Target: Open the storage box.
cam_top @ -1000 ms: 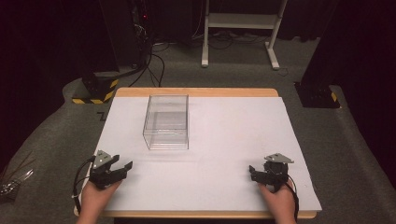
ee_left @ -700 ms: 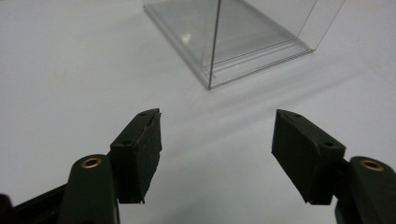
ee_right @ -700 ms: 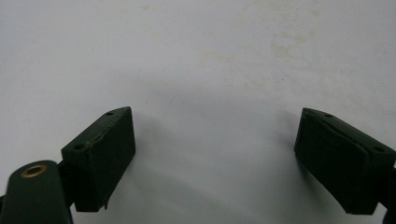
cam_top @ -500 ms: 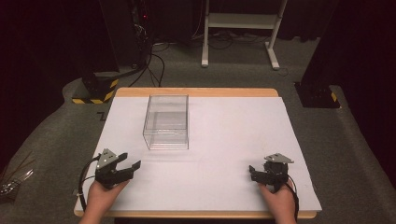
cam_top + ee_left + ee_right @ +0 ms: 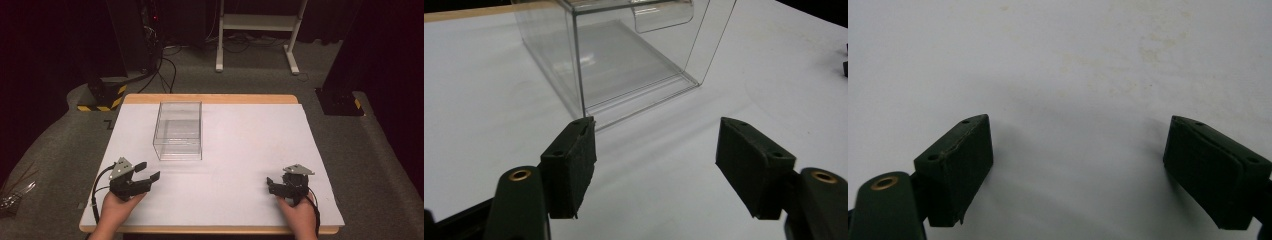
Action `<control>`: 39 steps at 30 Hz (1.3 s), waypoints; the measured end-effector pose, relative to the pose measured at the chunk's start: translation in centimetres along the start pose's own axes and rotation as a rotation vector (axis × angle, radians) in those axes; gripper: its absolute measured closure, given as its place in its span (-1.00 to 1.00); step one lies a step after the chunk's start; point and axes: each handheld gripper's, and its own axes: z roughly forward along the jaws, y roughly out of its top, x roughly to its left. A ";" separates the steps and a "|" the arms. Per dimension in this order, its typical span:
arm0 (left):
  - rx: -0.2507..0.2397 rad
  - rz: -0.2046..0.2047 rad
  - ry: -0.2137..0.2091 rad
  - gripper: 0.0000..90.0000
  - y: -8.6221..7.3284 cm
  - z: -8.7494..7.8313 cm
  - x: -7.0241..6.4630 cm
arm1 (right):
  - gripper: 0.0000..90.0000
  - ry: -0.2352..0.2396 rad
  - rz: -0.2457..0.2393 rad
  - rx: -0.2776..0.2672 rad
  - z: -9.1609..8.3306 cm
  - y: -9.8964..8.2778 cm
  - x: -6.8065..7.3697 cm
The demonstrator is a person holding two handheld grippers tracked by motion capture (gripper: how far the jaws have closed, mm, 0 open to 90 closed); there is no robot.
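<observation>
One broad white worktop (image 5: 240, 150) takes up most of the scene, its wooden edge showing along the far side. Toward its left-centre stands a clear plastic box (image 5: 178, 130), upright and empty. Near the front edge, the left gripper (image 5: 147, 171) points toward the box with jaws spread apart, close to its near corner. The right gripper (image 5: 270, 184), well apart from the box, rests low with jaws likewise wide apart over bare surface.

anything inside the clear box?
Nothing visible inside the clear box; through its walls only its own floor and the white table cover show. The left tool is open, just short of it.
</observation>
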 end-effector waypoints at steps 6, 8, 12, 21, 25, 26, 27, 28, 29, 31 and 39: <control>-0.005 -0.001 -0.037 -0.18 1.1 1.0 -0.4 | -0.73 -0.001 0.003 0.000 0.0 0.0 0.0; -0.004 0.014 -0.032 -0.18 1.4 1.4 -0.5 | -0.73 -0.001 0.002 0.000 0.0 0.0 0.0; 0.011 0.021 -0.032 -0.16 1.7 2.2 -0.4 | -0.73 -0.001 0.002 0.000 0.0 0.0 0.0; -0.003 0.001 -0.049 -0.18 2.1 3.7 0.5 | -0.73 0.000 0.000 0.000 0.0 0.0 0.0; -0.014 -0.016 -0.050 -0.11 2.1 4.3 0.7 | -0.73 0.000 0.000 0.000 0.0 0.0 0.0; -0.014 -0.015 -0.049 -0.10 2.1 4.4 0.8 | -0.73 0.000 0.000 0.000 0.0 0.0 0.0; -0.015 -0.013 -0.046 -0.09 2.1 4.6 0.8 | -0.73 0.000 0.002 0.001 0.0 0.0 0.0; -0.018 -0.015 -0.046 -0.09 2.1 4.6 0.8 | -0.73 0.000 0.002 0.001 0.0 0.0 0.0; -0.022 -0.020 -0.046 -0.06 2.2 4.8 0.8 | -0.73 0.000 0.002 0.000 0.0 0.0 0.0; -0.033 -0.036 -0.046 -0.04 2.2 5.0 1.0 | -0.73 0.000 0.002 0.001 0.0 0.0 0.0; -0.023 -0.007 -0.040 0.04 3.3 5.8 0.9 | -0.73 -0.001 0.003 0.000 0.0 0.0 0.0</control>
